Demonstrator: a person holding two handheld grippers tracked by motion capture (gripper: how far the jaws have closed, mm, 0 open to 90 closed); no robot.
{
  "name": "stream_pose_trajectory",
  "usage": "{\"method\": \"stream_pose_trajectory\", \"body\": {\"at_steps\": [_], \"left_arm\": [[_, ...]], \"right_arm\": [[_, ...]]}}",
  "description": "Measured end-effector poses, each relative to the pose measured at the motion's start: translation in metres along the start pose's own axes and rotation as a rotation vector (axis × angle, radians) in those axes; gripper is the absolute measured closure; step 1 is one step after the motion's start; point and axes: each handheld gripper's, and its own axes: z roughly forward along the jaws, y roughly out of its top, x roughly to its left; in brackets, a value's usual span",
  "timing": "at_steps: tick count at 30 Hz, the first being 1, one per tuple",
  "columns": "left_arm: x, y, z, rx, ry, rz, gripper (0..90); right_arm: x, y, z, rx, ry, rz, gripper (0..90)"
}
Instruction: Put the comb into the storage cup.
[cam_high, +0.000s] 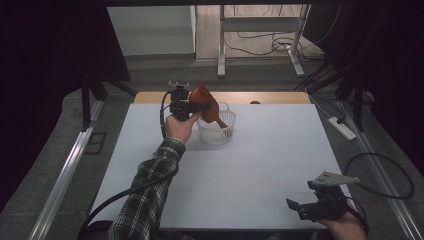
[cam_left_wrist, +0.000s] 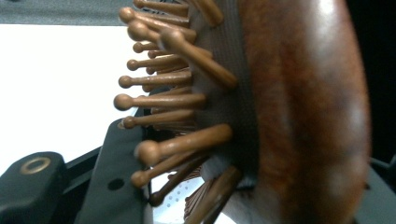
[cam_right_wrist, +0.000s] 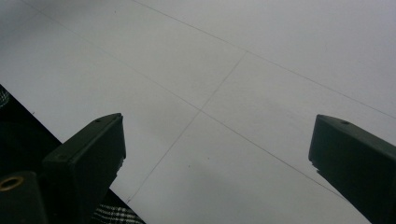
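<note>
Two hand-held grippers: one per hand, the left far up the worktop (cam_high: 280, 150), the right at its near edge.
Left hand-held gripper (cam_high: 202, 106): clamped on a wooden hairbrush, raised above the worktop just left of a white basket.
Grip detail: in the left gripper view the jaws squeeze the brush head across its thickness, one jaw against the bristle tips, the other partly hidden behind the polished back.
Hairbrush (cam_high: 206, 107): brown paddle type with ball-tipped wooden pins (cam_left_wrist: 159, 100) and a glossy back (cam_left_wrist: 303, 112).
Long axis: slopes from the head at the upper left down to the handle at the lower right; the handle end dips over the basket.
Key relation: basket lies directly right of and below the left hand-held gripper; the brush already overhangs its rim, so a short descent should seat it (judgement).
Basket (cam_high: 222, 136): white, perforated wall, stands upright near the far edge of the worktop.
Basket contents: cannot tell for certain; nothing visible through the wall apart from the brush handle reaching in.
Nearer hand: the left, plainly; the right is well apart.
Right hand-held gripper (cam_high: 304, 210): jaws spread wide with nothing between them, bare worktop below it.
</note>
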Motion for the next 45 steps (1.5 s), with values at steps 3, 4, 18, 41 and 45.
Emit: {"method": "stream_pose_trajectory", "body": {"at_steps": [3, 4, 18, 41, 45], "left_arm": [[0.001, -0.001, 0.0, -0.005, 0.0, -0.005, 55.5], [0.001, -0.002, 0.0, -0.007, 0.0, -0.003, 55.4], [0.003, -0.009, 0.002, 0.0, 0.017, 0.001, 54.8], [0.02, -0.02, 0.0, -0.016, 0.016, -0.069, 48.8], [0.023, -0.021, -0.001, -0.019, 0.018, -0.08, 46.7]], "right_arm": [[0.0, 0.0, 0.0, 0.0, 0.0, 0.001, 4.2], [0.0, 0.0, 0.0, 0.001, 0.001, 0.001, 4.3], [0.0, 0.0, 0.001, 0.006, 0.001, 0.002, 4.8], [0.0, 0.001, 0.002, 0.016, -0.006, 0.001, 5.4], [0.0, 0.001, 0.002, 0.017, -0.006, 0.001, 5.4]]}}
